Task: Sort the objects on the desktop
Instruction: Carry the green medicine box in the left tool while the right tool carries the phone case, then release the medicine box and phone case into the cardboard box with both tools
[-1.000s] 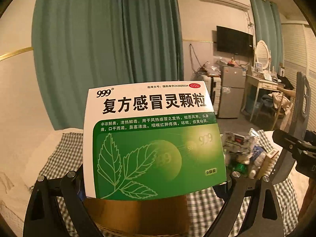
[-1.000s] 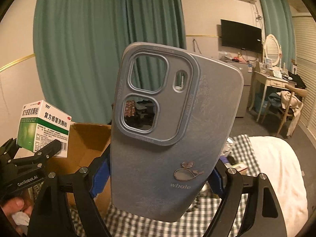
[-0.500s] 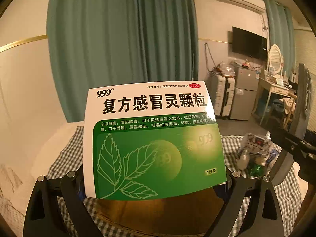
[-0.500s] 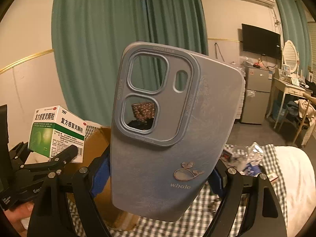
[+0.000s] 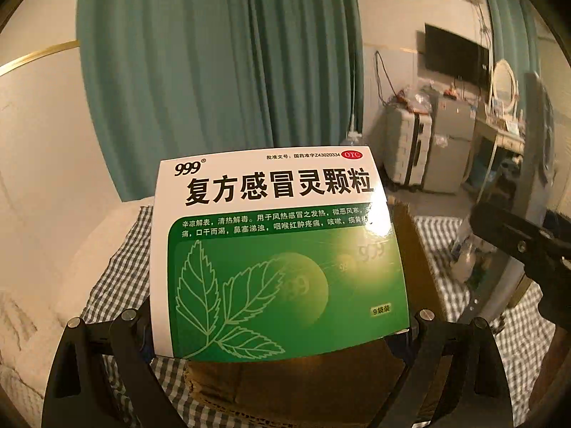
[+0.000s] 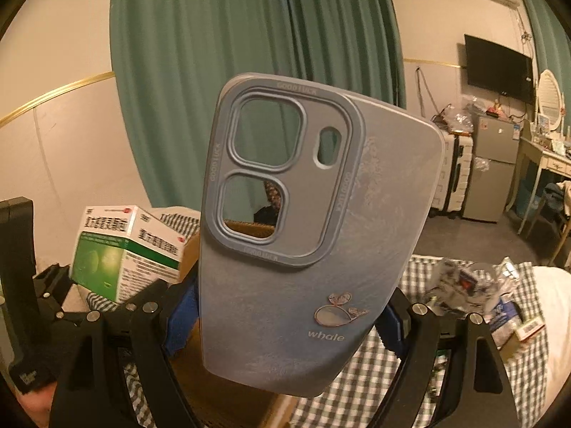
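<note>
Teal curtains and a pale wall stood behind a bed spread with checked cloth in the left wrist view, where our left gripper was clamped on the green and white medicine box, held upright by its lower edges over the open cardboard box; the right gripper's dark frame showed at the right edge. To place it well, we judged we should lower the medicine box until it sat inside the carton before letting the jaws part, keeping clear of the raised flap. From the right wrist view, the same curtains filled the background and our right gripper was clamped wide across the grey-blue phone case, its blue pads pressing the case's lower sides. With both hands near the carton, we reckoned one should go in first, so the frames would not knock; the pile of small items lay well to the right, yet to be sorted
</note>
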{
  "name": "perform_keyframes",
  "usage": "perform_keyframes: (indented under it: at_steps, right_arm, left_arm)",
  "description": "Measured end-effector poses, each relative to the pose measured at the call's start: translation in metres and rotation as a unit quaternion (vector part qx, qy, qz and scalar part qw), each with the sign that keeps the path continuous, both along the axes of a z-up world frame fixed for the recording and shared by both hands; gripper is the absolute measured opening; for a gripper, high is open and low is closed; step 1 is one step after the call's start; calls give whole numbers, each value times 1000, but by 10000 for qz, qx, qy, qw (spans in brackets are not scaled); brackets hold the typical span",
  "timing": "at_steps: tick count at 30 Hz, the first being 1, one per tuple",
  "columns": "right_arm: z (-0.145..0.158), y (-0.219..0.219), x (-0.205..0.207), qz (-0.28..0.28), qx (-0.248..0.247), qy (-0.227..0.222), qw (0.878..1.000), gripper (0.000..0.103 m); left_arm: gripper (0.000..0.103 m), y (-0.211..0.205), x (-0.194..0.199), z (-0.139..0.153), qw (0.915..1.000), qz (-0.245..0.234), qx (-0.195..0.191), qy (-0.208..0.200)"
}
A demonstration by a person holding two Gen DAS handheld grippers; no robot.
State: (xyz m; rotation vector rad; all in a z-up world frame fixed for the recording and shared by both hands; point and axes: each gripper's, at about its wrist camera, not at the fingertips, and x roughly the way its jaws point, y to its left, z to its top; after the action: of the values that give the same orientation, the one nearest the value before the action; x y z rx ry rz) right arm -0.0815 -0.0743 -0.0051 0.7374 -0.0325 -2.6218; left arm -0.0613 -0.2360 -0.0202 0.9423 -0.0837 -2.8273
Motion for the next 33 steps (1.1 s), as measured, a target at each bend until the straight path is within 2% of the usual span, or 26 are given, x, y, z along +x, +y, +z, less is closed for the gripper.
perform_keyframes:
  at_steps: [6,15,20,22,24,26,33]
  right_arm:
    - [-20,-20,-20,179,18,-207,9996,83]
    - [-44,-51,-60,325,343,-527,9975,83]
    - [-64,-69,-74,431,637,-795,9939,84]
    - [-69,-72,-77,491,614,-939,9925,84]
    - [-67,-71,-76,478,601,-881,9932,86]
    - [-64,-72,-71,378,691,-708,9944,94]
    - [-45,-59,-60,178,563,-503,9970,95]
  left_arm:
    - [96,-7,-18,-28,9989,26,-62,-456]
    - [96,-15,-34,-63,9947,44,-87,-1026]
    - [97,-18,-36,-59,9937,-3,33,-1117]
    - [97,-14,-39,-60,9932,2,-71,-1165]
    - [100,-12,-36,-59,9935,-9,-104,-1138]
    - [103,-8,-34,-57,9937,-13,-118,-1117]
    - [103,-7,-31,-42,9947,95,-146,-1008]
